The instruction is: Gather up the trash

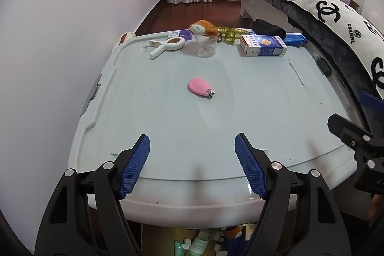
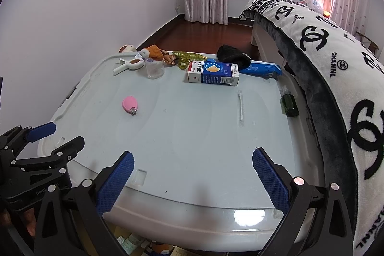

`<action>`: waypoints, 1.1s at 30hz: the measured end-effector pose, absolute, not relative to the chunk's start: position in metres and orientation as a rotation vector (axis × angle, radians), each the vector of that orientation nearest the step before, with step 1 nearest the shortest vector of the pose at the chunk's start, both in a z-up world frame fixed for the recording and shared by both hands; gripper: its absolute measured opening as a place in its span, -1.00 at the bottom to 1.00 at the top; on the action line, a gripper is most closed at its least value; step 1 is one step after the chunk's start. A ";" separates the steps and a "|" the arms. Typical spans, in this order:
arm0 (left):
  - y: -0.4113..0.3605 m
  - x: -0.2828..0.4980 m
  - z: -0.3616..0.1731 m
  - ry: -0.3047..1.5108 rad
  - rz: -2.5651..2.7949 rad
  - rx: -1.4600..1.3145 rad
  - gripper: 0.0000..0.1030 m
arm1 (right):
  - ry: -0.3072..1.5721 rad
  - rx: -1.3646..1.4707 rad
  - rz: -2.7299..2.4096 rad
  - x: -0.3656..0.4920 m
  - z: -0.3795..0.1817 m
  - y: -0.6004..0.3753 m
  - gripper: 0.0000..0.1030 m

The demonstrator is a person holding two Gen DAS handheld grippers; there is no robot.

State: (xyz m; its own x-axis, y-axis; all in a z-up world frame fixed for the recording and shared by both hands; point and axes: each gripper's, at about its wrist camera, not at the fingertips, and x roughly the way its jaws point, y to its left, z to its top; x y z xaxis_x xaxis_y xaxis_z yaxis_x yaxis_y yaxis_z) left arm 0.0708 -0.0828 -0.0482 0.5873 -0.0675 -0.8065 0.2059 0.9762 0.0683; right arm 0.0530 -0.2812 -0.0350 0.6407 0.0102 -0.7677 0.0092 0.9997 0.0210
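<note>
On the pale lid (image 1: 168, 136) of a storage bin lie a pink nail clipper (image 1: 200, 87) (image 2: 129, 103), a cotton swab (image 1: 296, 72) (image 2: 240, 107) and a blue-and-white carton (image 1: 263, 45) (image 2: 213, 75) on its side. A clear cup (image 1: 206, 47) (image 2: 154, 68) stands at the back. My left gripper (image 1: 192, 137) hovers open over the lid's near edge with nothing between its blue pads. My right gripper (image 2: 193, 153) is open and empty too, beside it on the right. Each shows in the other's view: right gripper (image 1: 349, 108), left gripper (image 2: 66, 133).
Along the lid's far edge lie a white clip (image 1: 168, 46), a brown plush toy (image 1: 204, 28), a yellow-green hair clip (image 1: 228, 34), a black cloth (image 1: 268, 28) and a blue pack (image 1: 295, 38). A dark green bottle (image 2: 289, 104) lies by the blanket-covered bed (image 2: 336, 64) at right. A wall (image 1: 72, 40) stands left.
</note>
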 end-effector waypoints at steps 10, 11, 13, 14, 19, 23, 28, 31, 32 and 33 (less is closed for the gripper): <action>-0.090 0.067 -0.042 0.893 -0.205 0.202 0.39 | 0.876 0.008 0.010 0.051 -0.035 -0.279 0.90; -0.090 0.066 -0.042 0.893 -0.206 0.202 0.39 | 0.876 0.006 0.012 0.051 -0.035 -0.279 0.90; -0.090 0.066 -0.041 0.891 -0.211 0.194 0.39 | 0.875 0.002 0.014 0.050 -0.035 -0.279 0.90; -0.089 0.066 -0.041 0.888 -0.211 0.191 0.43 | 0.876 0.000 0.015 0.050 -0.035 -0.278 0.90; -0.090 0.063 -0.034 0.828 -0.176 0.217 0.67 | 0.877 -0.014 0.022 0.050 -0.036 -0.276 0.90; -0.087 0.061 -0.028 0.798 -0.166 0.201 0.67 | 0.884 -0.042 0.029 0.049 -0.038 -0.270 0.90; -0.079 0.064 -0.024 0.792 -0.208 0.123 0.68 | 0.880 -0.090 0.031 0.048 -0.038 -0.262 0.90; -0.083 0.060 -0.021 0.761 -0.224 0.135 0.76 | 0.878 -0.096 0.037 0.046 -0.038 -0.261 0.90; -0.083 0.058 -0.020 0.743 -0.230 0.138 0.76 | 0.880 -0.095 0.040 0.046 -0.038 -0.261 0.90; -0.084 0.056 -0.019 0.732 -0.238 0.138 0.76 | 0.883 -0.095 0.042 0.047 -0.039 -0.261 0.90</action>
